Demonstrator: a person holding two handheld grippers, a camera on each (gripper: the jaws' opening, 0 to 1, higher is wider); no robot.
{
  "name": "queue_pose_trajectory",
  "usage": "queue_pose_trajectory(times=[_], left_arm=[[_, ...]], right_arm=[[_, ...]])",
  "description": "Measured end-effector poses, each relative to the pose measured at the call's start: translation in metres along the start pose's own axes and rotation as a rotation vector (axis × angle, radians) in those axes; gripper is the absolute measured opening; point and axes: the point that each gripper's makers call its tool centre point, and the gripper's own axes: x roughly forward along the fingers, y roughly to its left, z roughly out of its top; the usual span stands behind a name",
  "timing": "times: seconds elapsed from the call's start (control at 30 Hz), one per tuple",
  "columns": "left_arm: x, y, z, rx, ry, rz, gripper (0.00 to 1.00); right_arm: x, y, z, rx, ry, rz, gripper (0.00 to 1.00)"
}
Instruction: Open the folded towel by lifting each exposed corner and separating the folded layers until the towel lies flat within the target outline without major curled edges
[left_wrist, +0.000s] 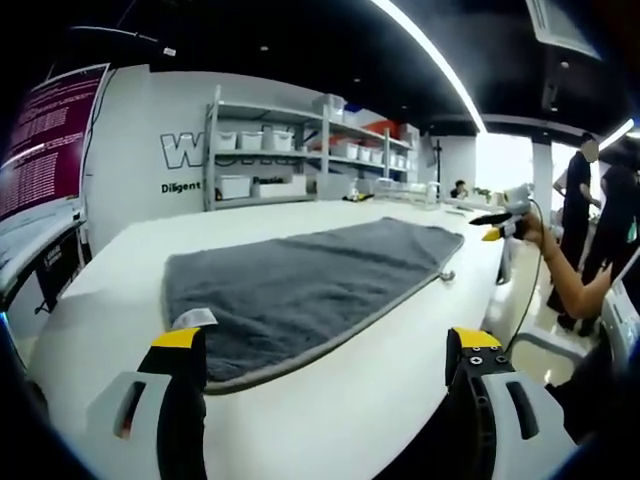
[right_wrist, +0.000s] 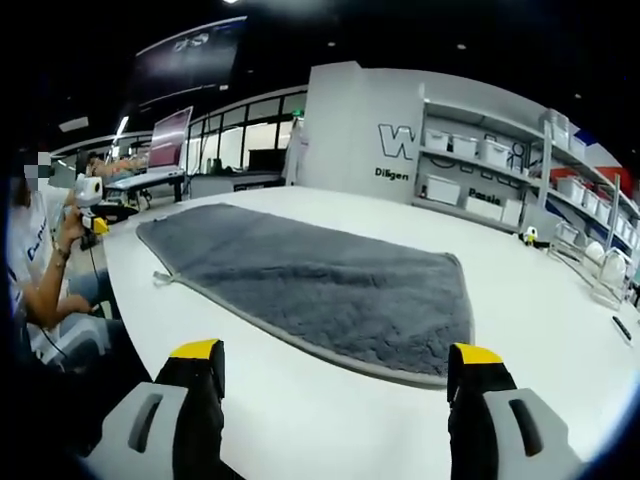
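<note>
- Your grey towel (left_wrist: 300, 290) lies spread on the white surface (left_wrist: 400, 380), long axis running between your two grippers.
- Both grippers' fingers (right_wrist: 200, 370) are spread, pinching nothing.
- Storage shelves (left_wrist: 300, 150) stand behind it.

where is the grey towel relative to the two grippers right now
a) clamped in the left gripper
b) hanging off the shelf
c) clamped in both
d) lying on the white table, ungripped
d: the grey towel lies spread on the white table, and the left gripper and right gripper both stand open with nothing between their jaws.

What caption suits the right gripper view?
Open right gripper hovers before a grey towel spread on a white table.
</note>
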Motion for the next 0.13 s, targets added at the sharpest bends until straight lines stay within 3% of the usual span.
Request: queue_pose_trajectory(times=[0.13], left_arm=[[0.0016,-0.0018,-0.0004,0.003,0.008,-0.002,0.98]], right_arm=[[-0.0016,0.0010,-0.0037,0.010,0.004,0.000,0.93]])
